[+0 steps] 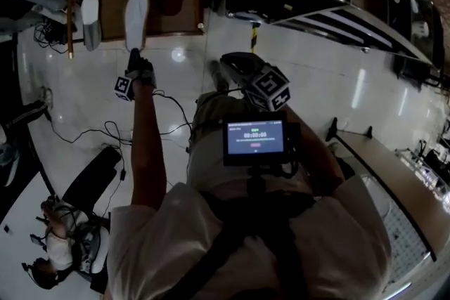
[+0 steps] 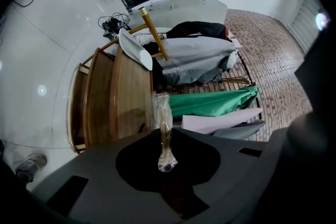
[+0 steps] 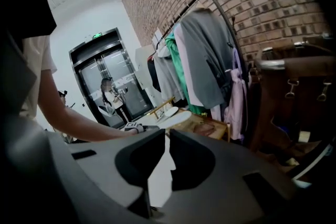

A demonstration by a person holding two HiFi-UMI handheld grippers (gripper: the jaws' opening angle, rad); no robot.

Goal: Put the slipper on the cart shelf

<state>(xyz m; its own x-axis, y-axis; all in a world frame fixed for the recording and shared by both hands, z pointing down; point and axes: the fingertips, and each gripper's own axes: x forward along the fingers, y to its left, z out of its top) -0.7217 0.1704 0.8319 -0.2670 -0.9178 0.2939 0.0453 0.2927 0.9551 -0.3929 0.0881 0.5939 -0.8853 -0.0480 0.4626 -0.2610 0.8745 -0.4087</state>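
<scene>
**A:** While the left gripper [image 2: 164, 136] had its jaws clenched, what sat between them?

**B:** The slipper [image 2: 163, 113]. It showed edge-on in the left gripper view, thin and wrapped in clear plastic, and it was pinched at its near end. The rest of it stuck out ahead of the jaws.

**A:** And where did the far end reach?

**B:** Up against the near edge of the wooden cart shelf [image 2: 128, 94]. From the head view it looked held out at arm's length with its toe over the wood. I couldn't tell whether it touched.

**A:** Was anything already on the shelf?

**B:** A second slipper [image 2: 135, 49] lay further along the same wood, well apart from the held one. Clothes [image 2: 202, 55] hung behind it, grey above green.

**A:** What about the other hand?

**B:** The right gripper [image 3: 165, 136] hung back near the person's body. Its jaws were drawn almost together with only pale floor [image 3: 157, 186] showing through the slit, so it held nothing.

**A:** So which step was that?

**B:** I'd say the carry was nearly over and the placing hadn't happened yet. The next move called for bringing the slipper fully over the shelf, beside its mate, and laying it flat. Only then should the jaws let go, because released too early it could slide off the near edge.
</scene>
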